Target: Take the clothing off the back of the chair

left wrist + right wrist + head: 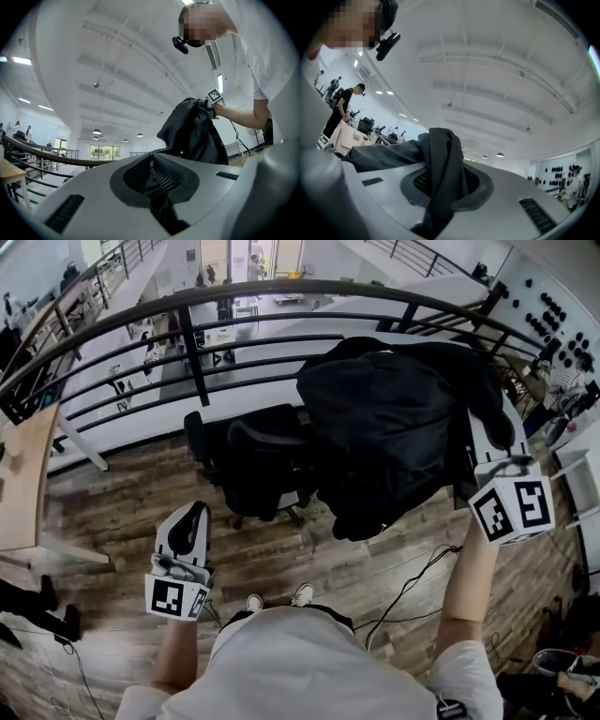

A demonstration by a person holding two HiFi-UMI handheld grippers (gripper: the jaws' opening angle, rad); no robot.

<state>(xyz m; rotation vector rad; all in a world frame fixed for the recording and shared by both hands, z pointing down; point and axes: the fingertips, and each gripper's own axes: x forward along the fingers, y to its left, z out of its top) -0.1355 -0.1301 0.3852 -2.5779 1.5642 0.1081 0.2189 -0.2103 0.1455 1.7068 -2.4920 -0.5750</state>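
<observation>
A black jacket (394,437) hangs bunched in the air, right of and above the black office chair (253,460). My right gripper (483,451) is shut on its upper right edge, with the fingertips hidden by the cloth. In the right gripper view a dark fold of the jacket (440,168) is pinched between the jaws of the right gripper (445,183). My left gripper (192,517) hovers low at the left in front of the chair, shut and holding nothing. In the left gripper view the left gripper (152,171) has its pads together, and the lifted jacket (194,131) shows beyond them.
A curved black railing (187,343) runs behind the chair, with a lower floor beyond it. A wooden table (23,474) stands at the left edge. A cable (412,582) lies on the wood floor near my shoes (277,598). A person (567,381) stands far right.
</observation>
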